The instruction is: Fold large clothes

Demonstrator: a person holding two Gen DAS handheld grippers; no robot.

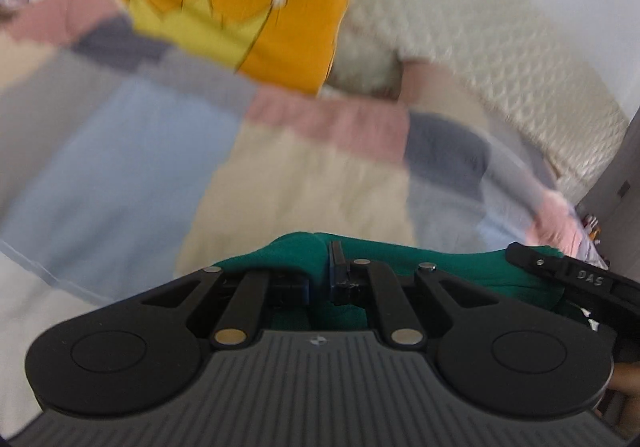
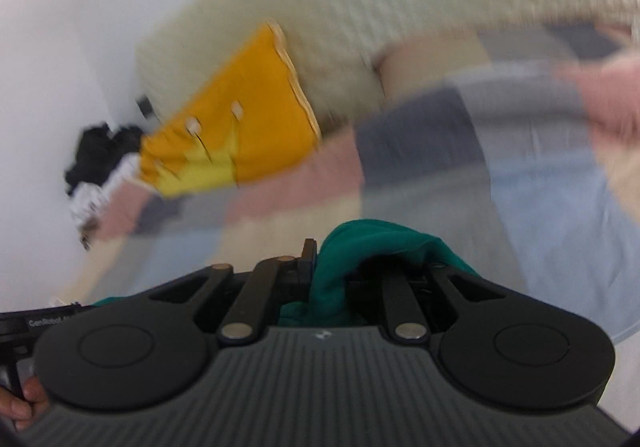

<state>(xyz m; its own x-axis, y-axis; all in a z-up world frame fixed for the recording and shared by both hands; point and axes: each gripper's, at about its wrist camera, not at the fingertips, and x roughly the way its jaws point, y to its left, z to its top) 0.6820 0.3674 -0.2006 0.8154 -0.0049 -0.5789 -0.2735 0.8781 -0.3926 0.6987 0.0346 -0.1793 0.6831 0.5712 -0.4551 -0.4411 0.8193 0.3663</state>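
Green cloth (image 1: pixel 460 271) is pinched by the left gripper (image 1: pixel 320 279) and right gripper (image 2: pixel 320 271), held above the quilt (image 1: pixel 132 151).

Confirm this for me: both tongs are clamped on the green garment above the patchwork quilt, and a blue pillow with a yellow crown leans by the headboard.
One detail is wrong: the pillow is orange, not blue, as the left wrist view shows. The rest holds: the left tongs and right tongs both grip the green garment above the patchwork quilt.
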